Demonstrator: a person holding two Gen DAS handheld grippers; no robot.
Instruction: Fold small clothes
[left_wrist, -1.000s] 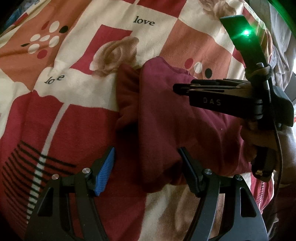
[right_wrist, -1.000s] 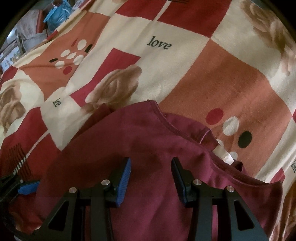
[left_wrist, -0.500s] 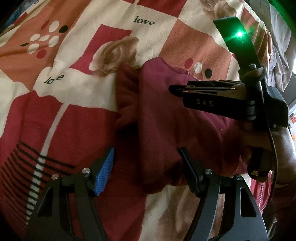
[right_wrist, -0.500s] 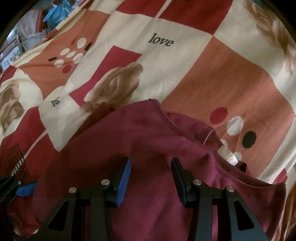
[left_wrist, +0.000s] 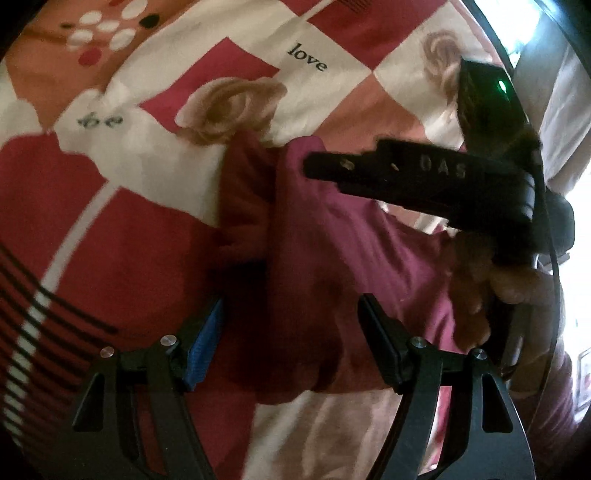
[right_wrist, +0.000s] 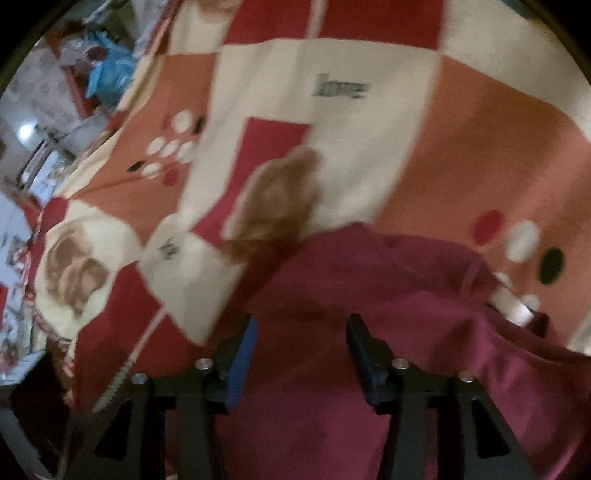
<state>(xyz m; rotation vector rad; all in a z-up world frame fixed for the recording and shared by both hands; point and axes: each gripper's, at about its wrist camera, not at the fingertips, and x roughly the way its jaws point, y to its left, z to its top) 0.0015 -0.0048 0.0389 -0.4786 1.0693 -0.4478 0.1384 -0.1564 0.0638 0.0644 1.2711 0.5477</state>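
Observation:
A maroon shirt (left_wrist: 332, 240) lies partly folded on a patchwork blanket (left_wrist: 147, 221), one layer doubled over along its left side. My left gripper (left_wrist: 291, 301) hovers over the shirt's near left edge, jaws wide and still opening slightly, no cloth pinched. My right gripper (left_wrist: 314, 168), held in a hand (left_wrist: 517, 288), reaches in from the right above the shirt. In the right wrist view the right gripper (right_wrist: 302, 317) is opening over the maroon shirt (right_wrist: 388, 288), with cloth below the pads but not clamped. A white neck label (right_wrist: 513, 306) shows at right.
The blanket (right_wrist: 369, 147), with rose prints and "love" lettering, covers the whole bed. Past its far left edge sit a blue bag (right_wrist: 110, 70) and room clutter. Bright light comes in at the right edge of the left wrist view.
The right gripper's jaws have spread wider and it has swung, blurring its view. In the left wrist view the scene has rolled and the right gripper sits further left over the shirt.

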